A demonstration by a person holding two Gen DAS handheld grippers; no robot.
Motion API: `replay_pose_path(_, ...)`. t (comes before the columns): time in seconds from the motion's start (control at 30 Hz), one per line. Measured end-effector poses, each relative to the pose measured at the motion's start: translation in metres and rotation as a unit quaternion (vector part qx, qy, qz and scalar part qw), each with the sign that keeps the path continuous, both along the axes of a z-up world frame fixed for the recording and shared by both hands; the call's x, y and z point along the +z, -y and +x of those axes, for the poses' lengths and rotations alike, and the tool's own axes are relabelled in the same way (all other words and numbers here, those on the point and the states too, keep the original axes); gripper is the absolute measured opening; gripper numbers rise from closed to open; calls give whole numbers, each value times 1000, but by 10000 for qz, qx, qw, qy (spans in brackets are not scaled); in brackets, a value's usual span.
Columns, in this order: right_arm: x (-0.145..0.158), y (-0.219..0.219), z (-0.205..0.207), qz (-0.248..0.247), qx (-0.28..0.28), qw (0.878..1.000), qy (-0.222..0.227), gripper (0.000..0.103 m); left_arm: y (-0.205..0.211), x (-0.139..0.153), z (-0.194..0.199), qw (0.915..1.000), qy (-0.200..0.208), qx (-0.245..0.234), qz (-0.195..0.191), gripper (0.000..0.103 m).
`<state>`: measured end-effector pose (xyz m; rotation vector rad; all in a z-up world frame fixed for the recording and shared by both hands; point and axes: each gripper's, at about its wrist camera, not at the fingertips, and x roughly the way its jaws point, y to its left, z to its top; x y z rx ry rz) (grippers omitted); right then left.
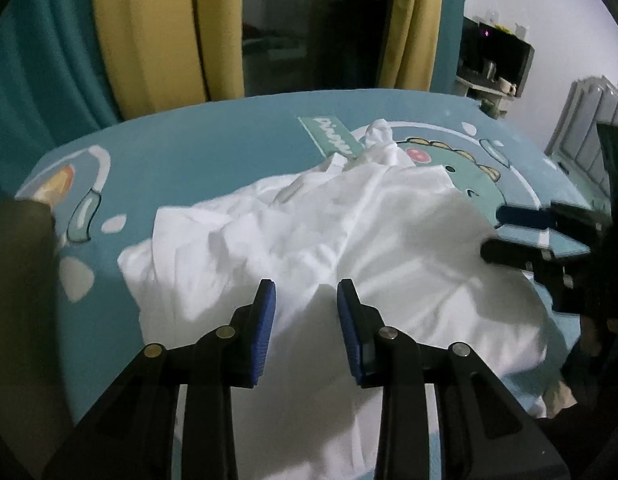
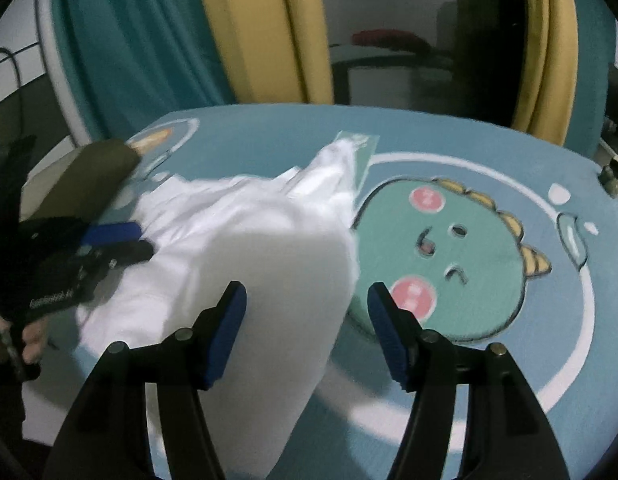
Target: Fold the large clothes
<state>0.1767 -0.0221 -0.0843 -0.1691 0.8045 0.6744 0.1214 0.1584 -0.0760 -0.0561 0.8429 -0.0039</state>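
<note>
White garment (image 1: pixel 309 240) crumpled on dinosaur sheet (image 2: pixel 449 260) | olive pillow (image 2: pixel 93 176) beside | both fingers parted, empty

White garment (image 2: pixel 245 232), crumpled, lay on a blue dinosaur-print bed sheet (image 2: pixel 449 152). Right tool (image 2: pixel 307 292) hovered with jaws apart over its edge; left tool (image 2: pixel 143 240) at its left side.

Blue dinosaur-print bed sheet (image 1: pixel 229 152); crumpled white garment (image 1: pixel 349 232) on it.
</note>
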Motion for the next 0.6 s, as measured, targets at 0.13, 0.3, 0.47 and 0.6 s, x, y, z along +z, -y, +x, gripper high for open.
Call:
replay_pose_path(0.13,-15,5,-15,1,-16,9999,-99,69,-4,-15,-8,9999,-111,118,-27,40)
replay_pose_path(0.3,-32,8,-18,36,-204,9998,-39,83,-14,-35,-19,9990,-272,357,-66,43)
replay_pose_path(0.47,-31,10,-22,48,-184,9998,31,84,-18,-34,-31,9985,-221,490,-115,43)
replay_pose_path(0.6,-25,19,-20,175,-210,9996,0,84,-32,-24,-45,9968,2,622,-508,43)
